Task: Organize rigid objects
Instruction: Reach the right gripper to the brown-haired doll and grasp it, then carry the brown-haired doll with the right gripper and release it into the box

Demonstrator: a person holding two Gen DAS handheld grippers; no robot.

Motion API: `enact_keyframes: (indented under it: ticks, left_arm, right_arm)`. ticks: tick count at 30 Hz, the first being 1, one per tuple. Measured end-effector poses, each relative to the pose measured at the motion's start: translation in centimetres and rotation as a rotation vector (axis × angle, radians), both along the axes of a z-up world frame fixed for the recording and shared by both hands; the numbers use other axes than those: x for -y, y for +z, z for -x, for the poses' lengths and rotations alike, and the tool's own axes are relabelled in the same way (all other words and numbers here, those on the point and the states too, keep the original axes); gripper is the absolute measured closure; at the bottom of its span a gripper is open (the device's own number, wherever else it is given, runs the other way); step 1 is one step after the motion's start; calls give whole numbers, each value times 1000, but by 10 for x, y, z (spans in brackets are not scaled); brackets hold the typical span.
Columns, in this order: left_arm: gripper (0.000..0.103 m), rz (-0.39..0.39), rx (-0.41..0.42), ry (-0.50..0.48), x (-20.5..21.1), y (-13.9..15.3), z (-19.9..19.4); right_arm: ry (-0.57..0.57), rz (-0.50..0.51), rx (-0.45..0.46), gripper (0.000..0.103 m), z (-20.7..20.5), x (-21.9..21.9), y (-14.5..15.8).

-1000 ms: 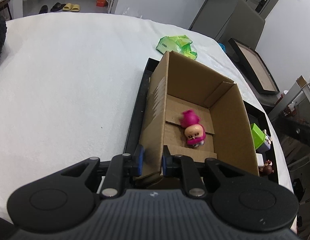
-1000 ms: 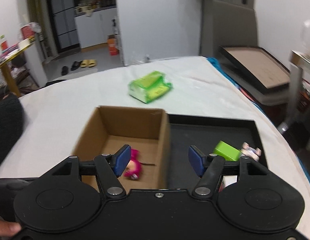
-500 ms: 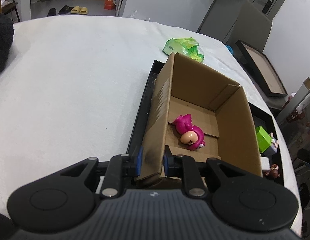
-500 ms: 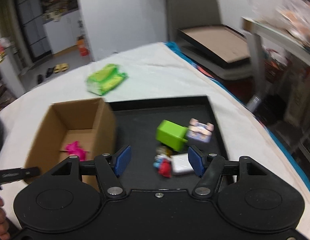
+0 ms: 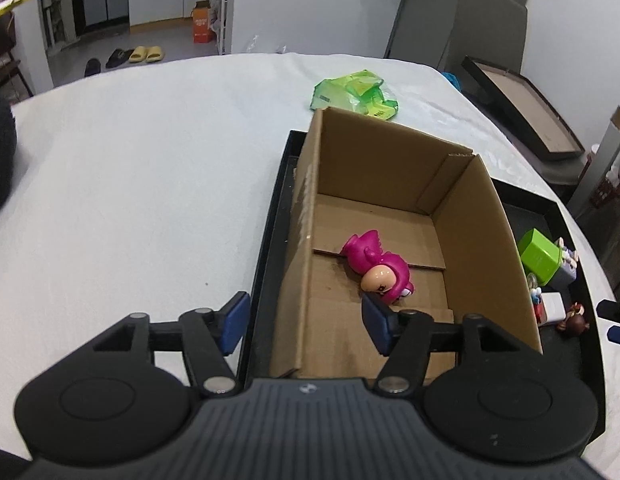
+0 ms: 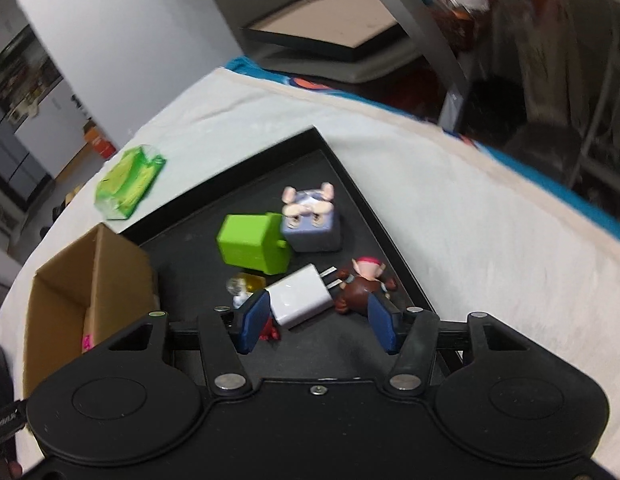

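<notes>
An open cardboard box (image 5: 486,216) stands on the left part of a black tray (image 5: 270,232) and holds a pink toy figure (image 5: 380,270). My left gripper (image 5: 306,326) is open, its fingers either side of the box's near left wall, not touching it. My right gripper (image 6: 316,326) is open just above a white charger plug (image 6: 300,300) on the tray (image 6: 362,200). A brown monkey figure (image 6: 360,286), a green block (image 6: 254,246), a grey-blue cube toy (image 6: 312,220) and a small red and yellow figure (image 6: 250,286) lie around it.
A green plastic packet (image 5: 356,94) lies on the white tablecloth behind the box. A black framed board (image 6: 326,30) and a chair stand beyond the table's right edge. A dark object (image 5: 0,152) sits at the far left.
My left gripper has let go of the box's wall and opened wide. My right gripper has swung right and down from the box to the toys on the tray.
</notes>
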State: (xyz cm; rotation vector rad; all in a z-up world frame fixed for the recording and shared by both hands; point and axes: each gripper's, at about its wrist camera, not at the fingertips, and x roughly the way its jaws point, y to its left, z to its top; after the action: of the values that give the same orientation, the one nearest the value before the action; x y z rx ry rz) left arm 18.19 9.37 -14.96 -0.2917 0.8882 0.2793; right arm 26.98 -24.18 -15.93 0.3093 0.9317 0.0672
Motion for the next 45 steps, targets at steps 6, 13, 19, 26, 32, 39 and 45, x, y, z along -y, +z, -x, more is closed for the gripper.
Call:
enact_keyframes:
  ticks: [6,13,19,26,32,39,45]
  left_arm:
    - [40,-37,-3,11,9,0,-8]
    - [39,-62,-5,30,12,-1,-15]
    - [39,-69,-21,59,8,-3,-14]
    - [39,-60,-13,54,7,-1,-11]
    - [39,-51,6,51,7,-2,-8]
    - [39,-20,16,39,4,-2,-3]
    - [39,-12,32,38,1,1,0]
  right_arm:
    - [-40,-48,-26,43,-14,16,-25]
    - [-47,-83,-66,43,-32,20,-47]
    - [-55,-117,-60,49,-38,25,-55]
    - [-40,-71,-42,62,-32,22,-49]
    - [-21,-75,-4,62,-19,18,-25]
    - [36,-22,69,61,-1,2,8]
    - [78,23,114,61,6,-13,27]
